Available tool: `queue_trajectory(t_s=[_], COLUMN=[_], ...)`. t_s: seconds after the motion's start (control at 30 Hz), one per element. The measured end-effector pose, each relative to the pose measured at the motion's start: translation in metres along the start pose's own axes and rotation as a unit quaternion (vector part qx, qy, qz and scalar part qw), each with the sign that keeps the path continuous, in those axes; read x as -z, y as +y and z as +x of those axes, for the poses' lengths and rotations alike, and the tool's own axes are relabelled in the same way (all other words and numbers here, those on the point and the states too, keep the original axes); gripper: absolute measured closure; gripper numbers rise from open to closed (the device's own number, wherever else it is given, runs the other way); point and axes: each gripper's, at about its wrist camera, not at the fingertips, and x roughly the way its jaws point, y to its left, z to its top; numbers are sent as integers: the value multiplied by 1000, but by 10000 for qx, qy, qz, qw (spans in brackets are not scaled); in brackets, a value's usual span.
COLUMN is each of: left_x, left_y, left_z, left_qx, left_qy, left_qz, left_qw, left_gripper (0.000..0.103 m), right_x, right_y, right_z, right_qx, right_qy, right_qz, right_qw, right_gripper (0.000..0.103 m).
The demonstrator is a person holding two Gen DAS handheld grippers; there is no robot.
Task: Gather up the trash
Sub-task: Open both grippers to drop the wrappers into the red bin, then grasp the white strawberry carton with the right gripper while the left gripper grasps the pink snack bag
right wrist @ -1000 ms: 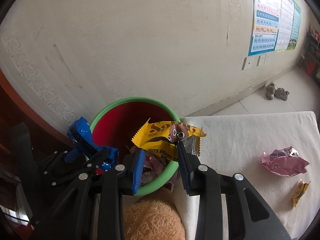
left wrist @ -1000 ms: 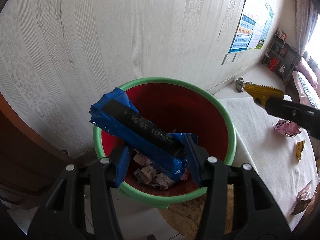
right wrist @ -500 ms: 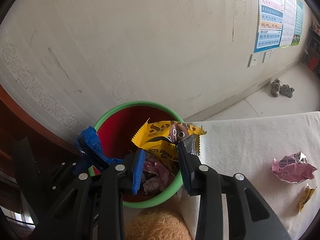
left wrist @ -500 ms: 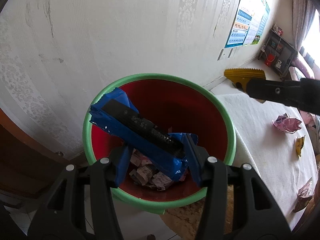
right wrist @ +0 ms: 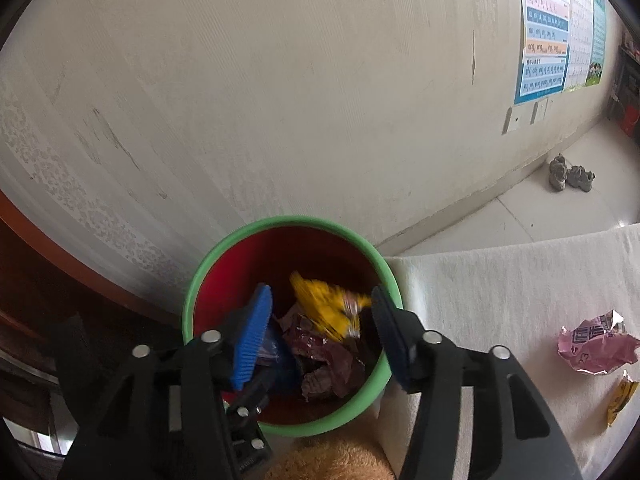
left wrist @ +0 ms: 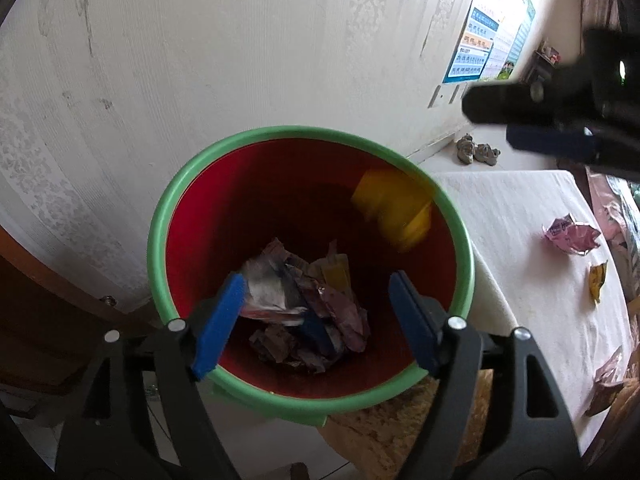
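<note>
Below, the yellow wrapper (right wrist: 326, 310) falls binward between the opening right hand-held gripper (right wrist: 320, 338) jaws.

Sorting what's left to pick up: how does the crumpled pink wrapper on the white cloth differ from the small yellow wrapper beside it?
The crumpled pink wrapper is larger and balled up; the small yellow wrapper is narrow and flatter. Pink lies nearer the wall, yellow nearer the camera. Both rest on the white cloth, outside the red bin.

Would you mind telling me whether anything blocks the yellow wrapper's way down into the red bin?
Nothing visible does. The yellow wrapper is loose between the opening jaws of the right gripper, already below the rim of the red bin, with only earlier trash beneath it.
</note>
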Motion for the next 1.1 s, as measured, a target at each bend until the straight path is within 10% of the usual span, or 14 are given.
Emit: queue_trajectory(t_s=[0.47, 0.83, 1.1], left_x=[8, 25, 33], left_y=[-13, -48, -105], left_z=[-29, -54, -60], left_qx=[-94, 112, 386], left_qy=[-159, -135, -86], left_qz=[-129, -24, 497], left_qw=[9997, 9998, 9980], left_gripper=[31, 31, 31], right_x=[21, 137, 243], right_y=[-10, -110, -239], right_z=[-58, -123, -180], right_qx=[281, 1097, 2244], right_qy=[-503, -346, -371], right_qz=[-127, 732, 2990], right_qw=[9983, 9907, 9268], right_gripper=[44, 41, 38])
